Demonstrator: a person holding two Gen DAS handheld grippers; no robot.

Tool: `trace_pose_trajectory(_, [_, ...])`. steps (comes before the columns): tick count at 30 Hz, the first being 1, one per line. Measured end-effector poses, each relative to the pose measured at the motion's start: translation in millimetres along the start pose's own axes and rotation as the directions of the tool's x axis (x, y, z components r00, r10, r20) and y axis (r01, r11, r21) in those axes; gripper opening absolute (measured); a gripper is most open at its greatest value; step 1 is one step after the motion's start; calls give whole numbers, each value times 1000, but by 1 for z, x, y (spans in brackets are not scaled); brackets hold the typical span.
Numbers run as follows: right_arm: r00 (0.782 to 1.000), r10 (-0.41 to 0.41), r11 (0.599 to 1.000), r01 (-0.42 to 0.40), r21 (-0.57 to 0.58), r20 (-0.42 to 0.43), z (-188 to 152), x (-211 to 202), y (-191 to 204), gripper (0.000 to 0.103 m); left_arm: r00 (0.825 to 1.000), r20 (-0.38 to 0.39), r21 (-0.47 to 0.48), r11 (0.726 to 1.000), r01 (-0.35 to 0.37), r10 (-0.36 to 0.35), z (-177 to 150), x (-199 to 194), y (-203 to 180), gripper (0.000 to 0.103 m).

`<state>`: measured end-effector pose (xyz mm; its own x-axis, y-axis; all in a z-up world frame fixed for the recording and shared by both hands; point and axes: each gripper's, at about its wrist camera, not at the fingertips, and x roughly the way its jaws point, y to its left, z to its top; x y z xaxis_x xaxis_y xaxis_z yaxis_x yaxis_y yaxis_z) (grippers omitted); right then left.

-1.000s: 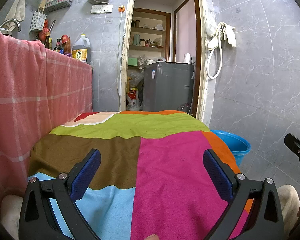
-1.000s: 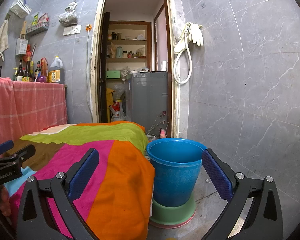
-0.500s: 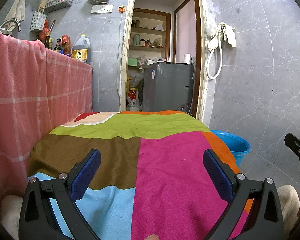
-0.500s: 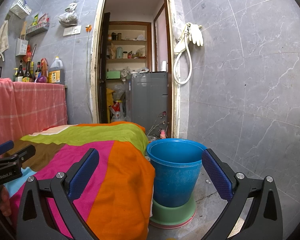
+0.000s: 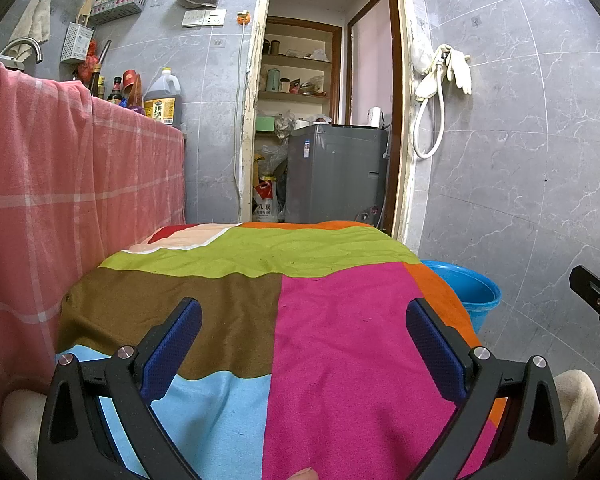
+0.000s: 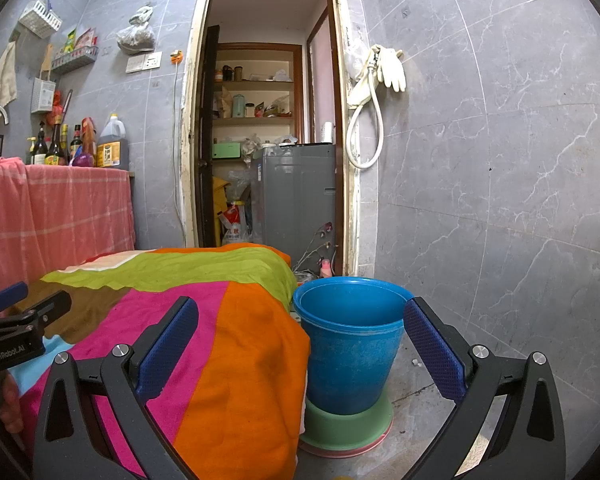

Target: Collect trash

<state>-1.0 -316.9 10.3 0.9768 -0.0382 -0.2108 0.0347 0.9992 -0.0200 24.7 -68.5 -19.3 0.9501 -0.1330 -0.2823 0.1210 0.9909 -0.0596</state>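
Observation:
A blue plastic bucket (image 6: 350,340) stands on the floor to the right of the table, resting in a green basin (image 6: 346,426); its rim (image 5: 470,286) peeks past the table edge in the left wrist view. My left gripper (image 5: 304,340) hovers open over the patchwork cloth (image 5: 300,320) with nothing between its fingers. My right gripper (image 6: 300,340) is open too, held near the table's right corner and facing the bucket. No loose trash shows on the cloth. Each gripper appears at the edge of the other's view.
A pink checked cloth (image 5: 60,180) drapes a counter on the left, with bottles (image 6: 76,144) on top. An open doorway holds a grey washing machine (image 5: 336,172) and shelves. Grey tiled wall on the right carries a hose and gloves (image 6: 380,80). Bare floor lies right of the bucket.

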Motion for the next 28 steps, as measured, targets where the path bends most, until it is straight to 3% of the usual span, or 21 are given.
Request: trace_pose_trajectory(28, [1000, 0, 1000, 0, 1, -1, -1, 0, 1, 103, 1000, 0, 0, 1000, -4, 4, 2, -3, 1, 100])
